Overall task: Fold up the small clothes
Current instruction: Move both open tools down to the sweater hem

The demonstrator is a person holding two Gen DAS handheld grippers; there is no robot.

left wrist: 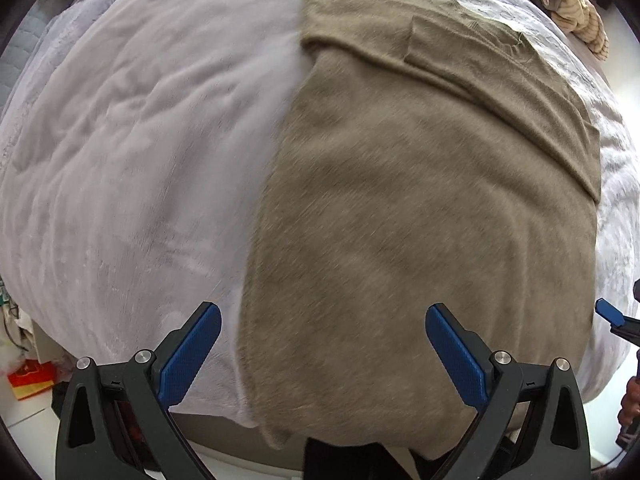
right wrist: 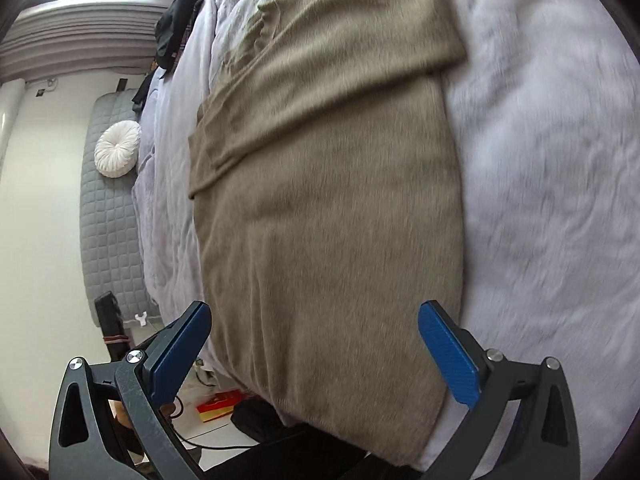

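Over near hem of sweater point(left wrist: 420, 240), both grippers, left gripper point(left wrist: 324, 354) and right gripper point(right wrist: 314, 350), gape empty; sloppy pinch risks grabbing only 1 layer.

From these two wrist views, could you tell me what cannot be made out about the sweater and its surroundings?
- Sweater hem: left wrist view, cut off at the bottom edge behind the left gripper.
- Sweater's knit texture: both views, smeared by motion blur.
- Right gripper: in the left wrist view only a blue tip shows at the right edge.
- Dark clothes pile: right wrist view, too small and shadowed.
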